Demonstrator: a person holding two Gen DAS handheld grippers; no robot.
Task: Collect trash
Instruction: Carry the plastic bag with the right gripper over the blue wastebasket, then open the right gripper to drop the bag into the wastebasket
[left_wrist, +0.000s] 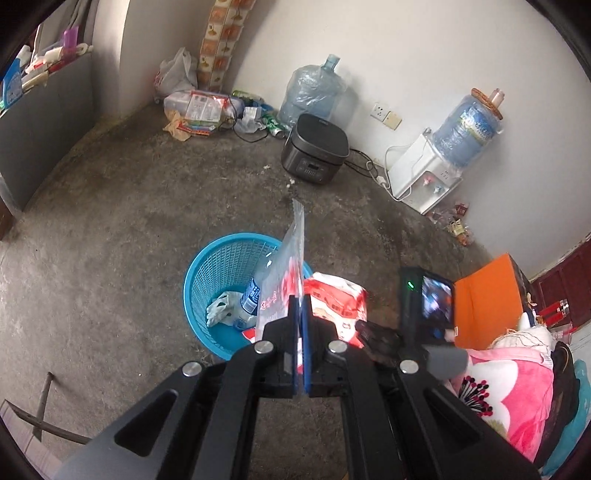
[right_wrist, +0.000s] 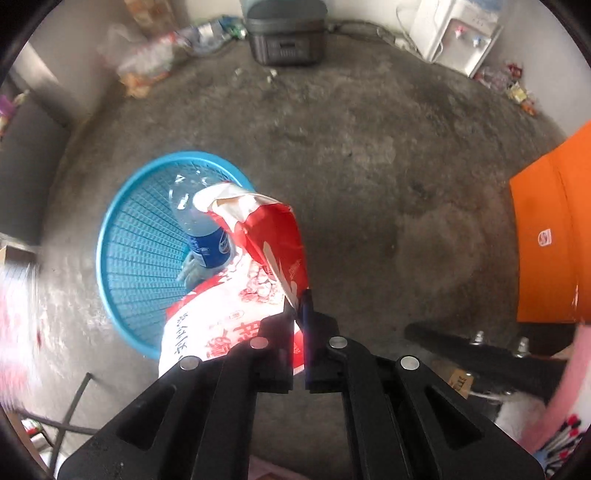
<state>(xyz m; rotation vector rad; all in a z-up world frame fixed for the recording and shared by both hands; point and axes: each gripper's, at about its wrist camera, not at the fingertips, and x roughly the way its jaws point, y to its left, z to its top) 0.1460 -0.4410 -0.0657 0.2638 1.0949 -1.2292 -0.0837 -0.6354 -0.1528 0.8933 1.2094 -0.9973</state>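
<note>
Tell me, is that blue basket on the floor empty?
No. The blue basket already holds a plastic bottle with a blue label and a crumpled pale glove at the bottom.

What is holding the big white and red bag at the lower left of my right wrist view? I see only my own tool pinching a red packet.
Observer: The left tool is shut on that printed plastic bag, which stands edge-on over the blue basket.
Operator: Is more trash left on the floor? The far corner is blurred here.
Observer: Yes, a pile of wrappers and cans lies in that corner, next to a plastic-wrapped water jug.
</note>
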